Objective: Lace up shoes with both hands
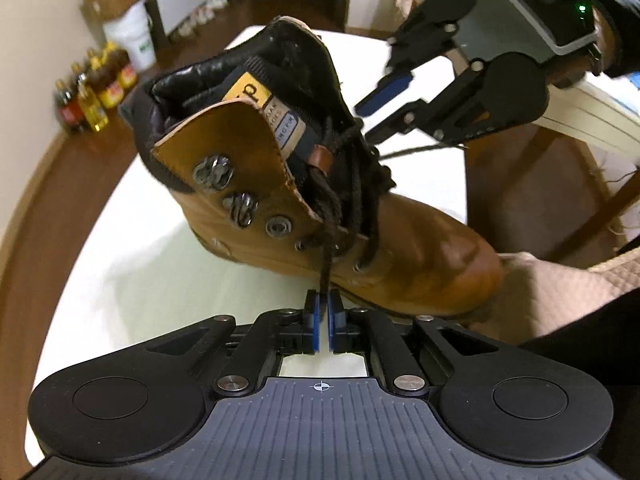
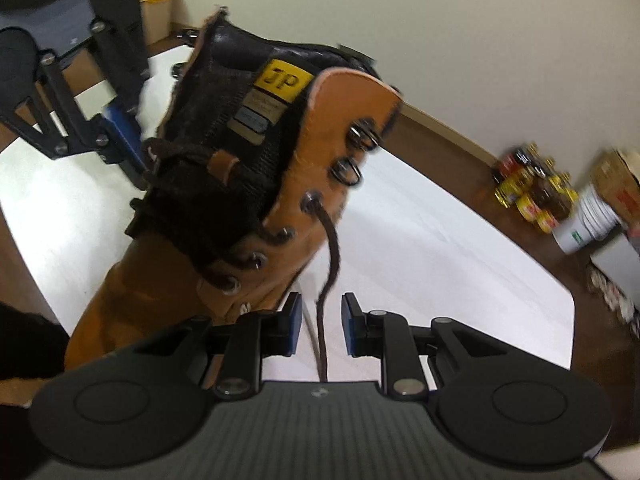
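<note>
- Nearest to us, the left gripper (image 1: 323,312) has its blue pads drawn in tight on a strand of the dark lace (image 1: 329,256), pinching it just below the boot's lower eyelets.
- The right gripper (image 2: 320,322) stands with its jaws apart; the other lace end (image 2: 330,264) hangs between the pads, touching neither that we can see.
- The tan leather boot (image 1: 420,240) lies tilted on the white table (image 1: 140,280), toe toward us, cuff and tongue gaping away from us.
- We judge the boot heavy and stiff enough to stay put under a gentle pull, though a hard tug could drag it over the smooth top.
- The lace looks soft, limp and rough-woven, so it should not slip from the pads; we would take it close to the tip for threading.
- The upper metal hooks (image 1: 214,172) stand empty, so the upper lacing is not yet done.
- Beyond the table lies a brown wooden floor, with oil bottles (image 1: 92,96), a white bucket (image 1: 132,40) and a cardboard box by the wall.
</note>
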